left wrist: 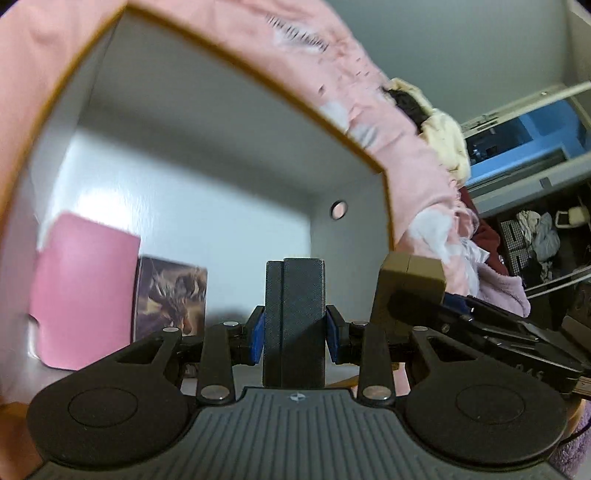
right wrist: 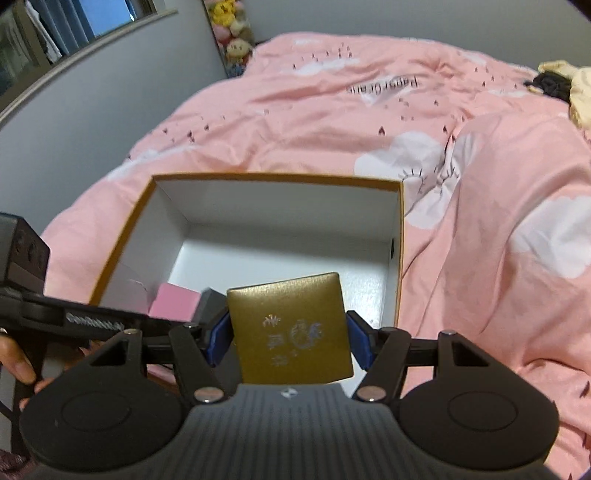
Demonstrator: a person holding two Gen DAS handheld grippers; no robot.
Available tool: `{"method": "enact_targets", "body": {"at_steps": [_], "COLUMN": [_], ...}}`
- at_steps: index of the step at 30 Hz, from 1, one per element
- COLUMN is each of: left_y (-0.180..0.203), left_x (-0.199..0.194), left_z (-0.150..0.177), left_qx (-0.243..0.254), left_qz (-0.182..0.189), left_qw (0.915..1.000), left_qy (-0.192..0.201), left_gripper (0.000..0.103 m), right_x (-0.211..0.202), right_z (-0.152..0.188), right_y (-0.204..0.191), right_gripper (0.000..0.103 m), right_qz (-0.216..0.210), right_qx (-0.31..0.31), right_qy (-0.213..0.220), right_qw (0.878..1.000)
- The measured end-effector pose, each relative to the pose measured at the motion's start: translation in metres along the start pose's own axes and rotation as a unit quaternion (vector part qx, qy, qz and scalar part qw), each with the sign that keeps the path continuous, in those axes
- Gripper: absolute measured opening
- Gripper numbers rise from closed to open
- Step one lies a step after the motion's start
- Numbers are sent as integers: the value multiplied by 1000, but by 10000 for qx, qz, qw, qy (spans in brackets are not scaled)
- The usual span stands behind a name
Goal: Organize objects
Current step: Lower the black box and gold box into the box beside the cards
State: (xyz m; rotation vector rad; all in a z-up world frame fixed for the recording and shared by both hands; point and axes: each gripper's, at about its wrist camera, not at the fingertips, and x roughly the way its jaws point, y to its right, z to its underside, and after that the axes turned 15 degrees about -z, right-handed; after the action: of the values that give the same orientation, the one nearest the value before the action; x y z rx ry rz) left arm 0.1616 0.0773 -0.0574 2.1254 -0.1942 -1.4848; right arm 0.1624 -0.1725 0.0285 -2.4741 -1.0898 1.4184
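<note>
An open storage box [right wrist: 277,206], white inside with an orange rim, sits on the bed. A pink box [left wrist: 85,291] and a box with a printed picture [left wrist: 170,295] stand against its near-left wall. My left gripper [left wrist: 295,328] is shut on a dark grey case [left wrist: 295,314], held upright over the box's floor. My right gripper [right wrist: 290,339] is shut on a gold square box [right wrist: 288,332] with silver print, held above the near edge of the storage box. In the left wrist view the gold square box [left wrist: 410,280] hangs just right of the dark case.
A pink duvet [right wrist: 369,129] with white clouds covers the bed around the storage box. Cream and black clothing [right wrist: 565,85] lies at its far right. Plush toys [right wrist: 232,29] stand by the grey wall. A hand [right wrist: 14,362] holds the left tool. Shelves with clothes [left wrist: 535,229] lie to the right.
</note>
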Motion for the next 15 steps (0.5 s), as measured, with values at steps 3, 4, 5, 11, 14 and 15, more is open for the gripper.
{"method": "enact_targets", "body": {"at_steps": [3, 4, 5, 11, 14, 15], "left_y": [-3, -3, -5, -2, 0, 4], "left_x": [3, 11, 12, 31, 31, 31], "left_z": [7, 5, 8, 14, 13, 13], "left_qx": [53, 45, 47, 153, 185, 283], "left_qz": [-45, -42, -33, -371, -513, -678], "left_qw": [9998, 9997, 9995, 9980, 9971, 9960], "left_qy": [-202, -256, -299, -499, -535, -505], "left_gripper": [37, 37, 37, 38, 39, 41], "right_x": [8, 9, 11, 12, 13, 14], "right_z": [-6, -5, -5, 0, -2, -3], "right_y": [7, 9, 12, 20, 19, 19], "right_gripper": [65, 65, 65, 65, 65, 65], "right_qz": [97, 119, 132, 115, 110, 107], "right_qx": [20, 41, 93, 352, 333, 314], "right_qy": [-128, -147, -160, -144, -194, -219], "right_qw": [9999, 9998, 9997, 9992, 9992, 9992]}}
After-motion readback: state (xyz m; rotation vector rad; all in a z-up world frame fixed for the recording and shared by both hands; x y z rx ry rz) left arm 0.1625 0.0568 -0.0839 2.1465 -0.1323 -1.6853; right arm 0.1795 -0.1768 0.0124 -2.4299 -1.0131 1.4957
